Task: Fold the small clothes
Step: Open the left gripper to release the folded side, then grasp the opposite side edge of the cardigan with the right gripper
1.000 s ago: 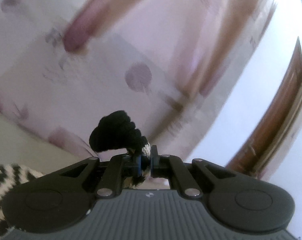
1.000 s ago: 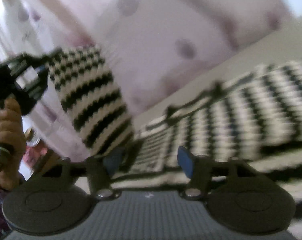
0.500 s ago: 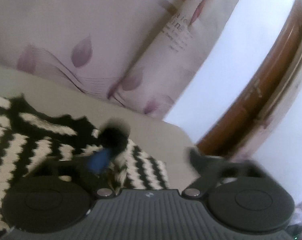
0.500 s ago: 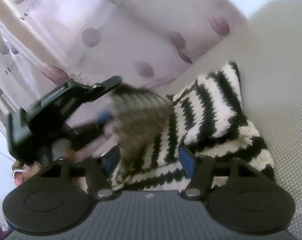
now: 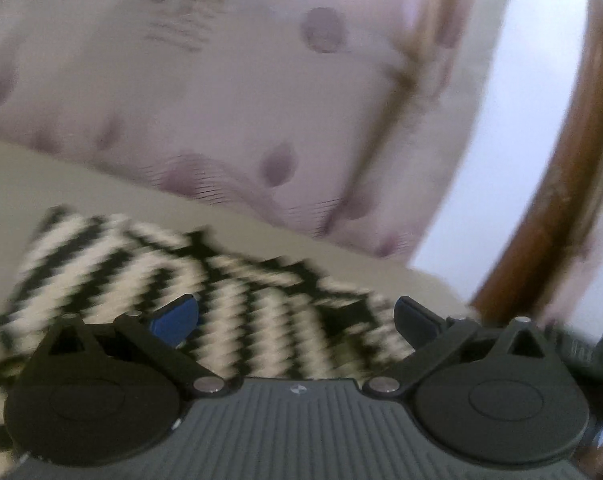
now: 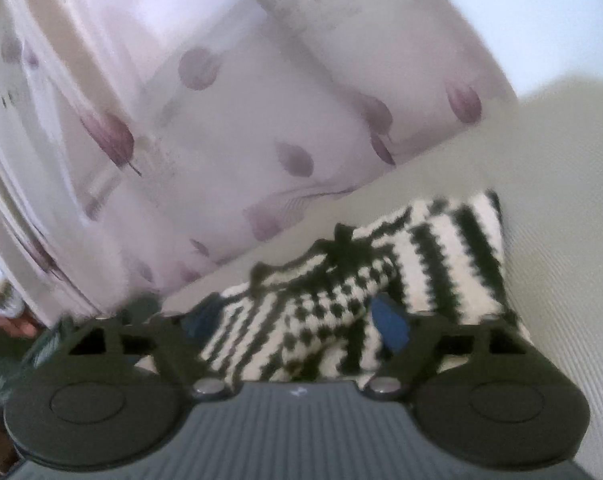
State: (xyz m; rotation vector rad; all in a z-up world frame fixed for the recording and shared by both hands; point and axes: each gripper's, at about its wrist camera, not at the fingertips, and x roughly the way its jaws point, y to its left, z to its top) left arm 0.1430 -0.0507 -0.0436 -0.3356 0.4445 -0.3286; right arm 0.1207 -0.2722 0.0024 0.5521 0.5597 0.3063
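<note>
Fold laid: my left gripper and right gripper opening, pads clear of striped knit garment; next, regrasp an edge

Black-and-cream striped knit, pale curtain with mauve petals, beige surface.

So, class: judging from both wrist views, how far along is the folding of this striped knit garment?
Done: the striped knit garment lies on the beige surface with one part folded over. In hand: nothing; the left gripper and right gripper are opening, gripping nothing. Left: probably further folds.
</note>
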